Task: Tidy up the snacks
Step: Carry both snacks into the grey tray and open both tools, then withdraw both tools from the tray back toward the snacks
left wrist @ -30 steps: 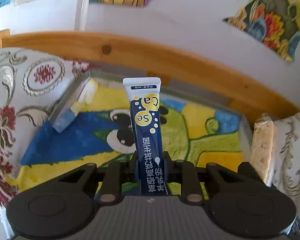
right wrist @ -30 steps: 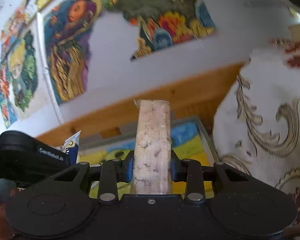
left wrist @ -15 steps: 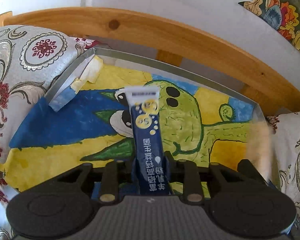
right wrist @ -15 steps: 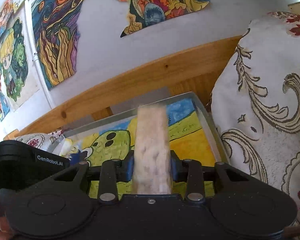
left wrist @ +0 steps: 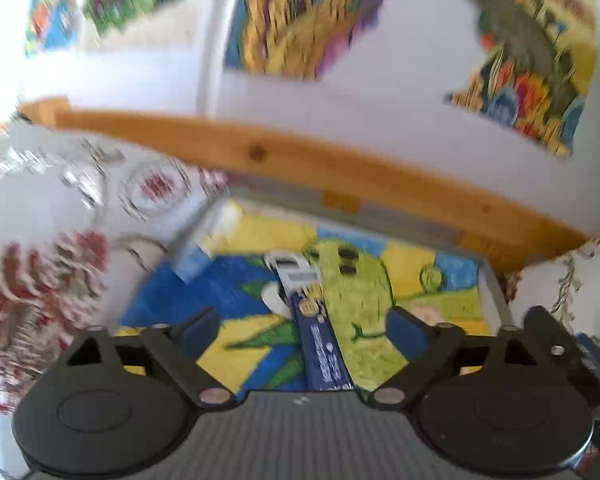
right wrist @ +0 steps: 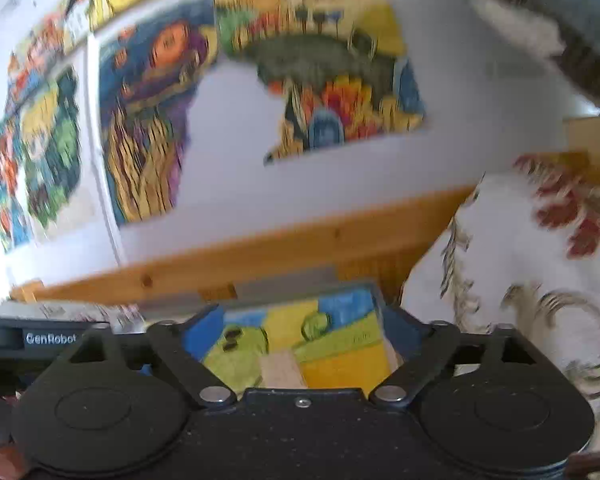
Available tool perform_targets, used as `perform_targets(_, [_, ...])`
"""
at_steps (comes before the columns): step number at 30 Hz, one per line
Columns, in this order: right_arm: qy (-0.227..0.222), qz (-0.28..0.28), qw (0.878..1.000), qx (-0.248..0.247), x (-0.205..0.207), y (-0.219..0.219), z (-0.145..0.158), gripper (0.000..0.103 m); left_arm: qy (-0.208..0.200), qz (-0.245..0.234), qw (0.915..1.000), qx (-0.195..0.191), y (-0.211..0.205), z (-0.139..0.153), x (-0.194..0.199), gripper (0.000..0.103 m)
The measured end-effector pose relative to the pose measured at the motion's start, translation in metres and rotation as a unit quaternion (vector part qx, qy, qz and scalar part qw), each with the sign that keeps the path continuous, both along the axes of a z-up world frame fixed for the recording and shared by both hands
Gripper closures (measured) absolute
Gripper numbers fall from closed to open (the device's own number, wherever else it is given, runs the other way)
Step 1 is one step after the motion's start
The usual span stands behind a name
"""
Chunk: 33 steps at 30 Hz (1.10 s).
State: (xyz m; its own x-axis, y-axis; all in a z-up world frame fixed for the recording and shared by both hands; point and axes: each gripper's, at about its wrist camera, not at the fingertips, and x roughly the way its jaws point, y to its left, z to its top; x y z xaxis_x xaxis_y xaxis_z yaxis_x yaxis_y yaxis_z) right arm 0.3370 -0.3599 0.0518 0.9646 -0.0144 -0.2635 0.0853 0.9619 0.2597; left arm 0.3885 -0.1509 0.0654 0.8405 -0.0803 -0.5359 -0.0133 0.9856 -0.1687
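Now: one dark-blue foil snack stick [left wrist: 316,332] lies flat in the painted metal tray [left wrist: 496,300], long axis running away from the left gripper [left wrist: 302,330], between its wide-apart jaws. One pale oat bar [right wrist: 282,370], blurred, apparently lies likewise below the spread-open right gripper [right wrist: 300,332].

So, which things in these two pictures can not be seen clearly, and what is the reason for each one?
- Blue snack packet, left wrist view: motion blur makes its print unreadable; its near end is hidden behind the gripper body.
- Pale snack bar, right wrist view: only its far end shows; the rest is hidden behind the gripper body.
- Tray: its near edge is hidden by the grippers in both views.
- Wall pictures: blurred, and cut off by the frame edge.
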Motion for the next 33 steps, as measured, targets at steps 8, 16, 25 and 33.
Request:
perform_targets(8, [-0.049, -0.002, 0.998, -0.028, -0.068, 0.013, 0.045, 0.001, -0.065, 0.022, 0.9976, -0.006, 0.016, 0.036, -0.063, 0.001])
perform_targets(16, [-0.057, -0.012, 0.998, -0.035, -0.132, 0.025, 0.053, 0.001, -0.075, 0.034, 0.9966, 0.001, 0.039, 0.041, -0.118, 0.001])
perform_targets(25, [-0.036, -0.042, 0.997, -0.049, -0.203, 0.035, 0.035, 0.001, -0.064, 0.048, 0.9968, -0.002, 0.071, 0.028, -0.171, 0.001])
perform_targets(33, [0.032, -0.046, 0.996, -0.073, -0.245, 0.049, 0.012, 0.001, -0.037, 0.028, 0.9989, 0.002, 0.088, -0.002, -0.207, 0.001])
